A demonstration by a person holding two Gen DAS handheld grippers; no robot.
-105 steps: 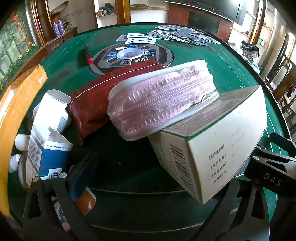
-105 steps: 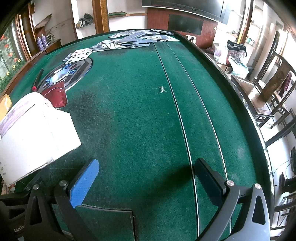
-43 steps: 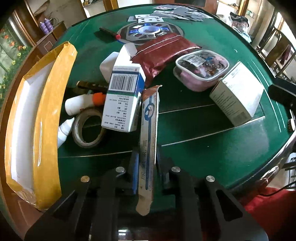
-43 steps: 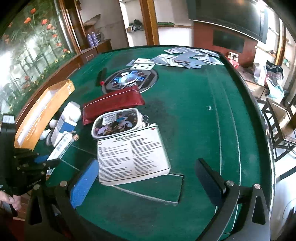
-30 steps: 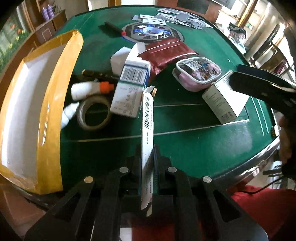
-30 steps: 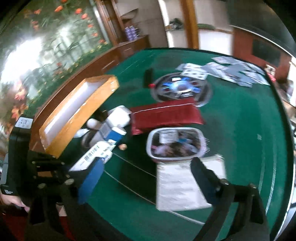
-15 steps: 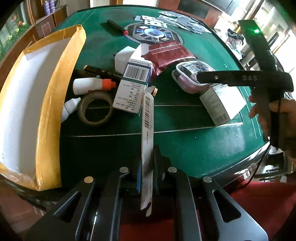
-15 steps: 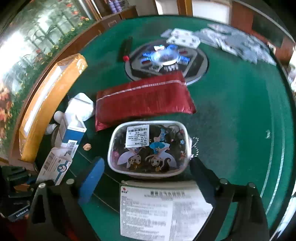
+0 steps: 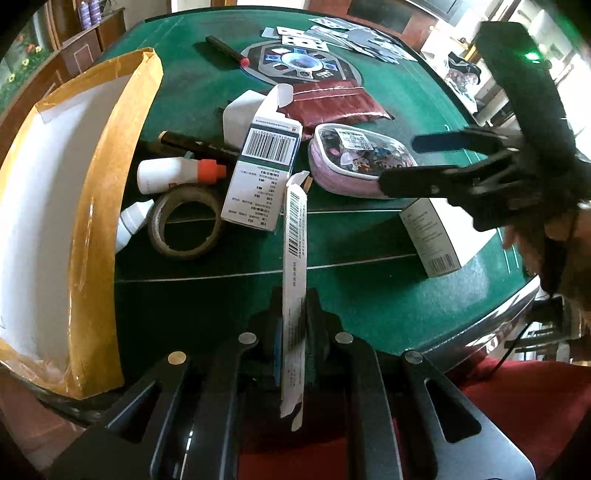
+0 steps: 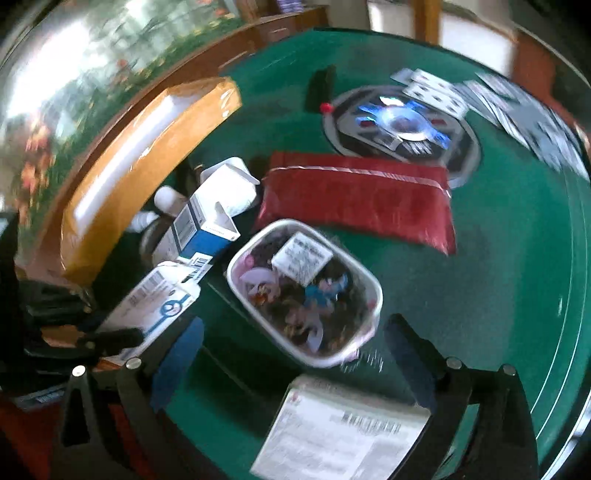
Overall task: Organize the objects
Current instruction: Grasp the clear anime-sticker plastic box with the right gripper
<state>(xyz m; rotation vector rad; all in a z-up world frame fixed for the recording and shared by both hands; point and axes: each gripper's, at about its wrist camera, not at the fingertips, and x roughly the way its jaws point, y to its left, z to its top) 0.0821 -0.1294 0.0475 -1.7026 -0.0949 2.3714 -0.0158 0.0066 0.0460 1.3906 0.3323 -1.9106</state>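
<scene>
From the left wrist, the left gripper (image 9: 293,325) is clamped on a long flat carton (image 9: 294,258) held edge-up, its barcode strip facing the lens and its far end reaching out over the green felt table (image 9: 369,288). Just beyond that end lies a white medicine box (image 9: 264,173) with its top flap open, and beside it a roll of tape (image 9: 185,221), a white bottle with an orange cap (image 9: 177,175), a smaller white bottle (image 9: 131,223) and a dark marker (image 9: 201,144), all crowded against the tall taped wall of an open cardboard box (image 9: 96,221) on the left. Farther back sit a dark red pouch (image 9: 332,105), a round game console (image 9: 306,64) and scattered playing cards (image 9: 351,35). The right gripper (image 9: 413,158) reaches in from the right with its fingers spread, over a clear-lidded pink case (image 9: 354,160); a white box with green trim (image 9: 430,234) stands below it. From the right wrist, blurred, the right gripper (image 10: 291,354) stands wide apart with nothing between its fingers, the pink case (image 10: 306,291) just ahead of them and the white box (image 10: 340,432) right under the lens. The red pouch (image 10: 362,201) lies beyond, the medicine box (image 10: 207,225) to the left, and the flat carton (image 10: 155,299) shows gripped by the left gripper at lower left.
</scene>
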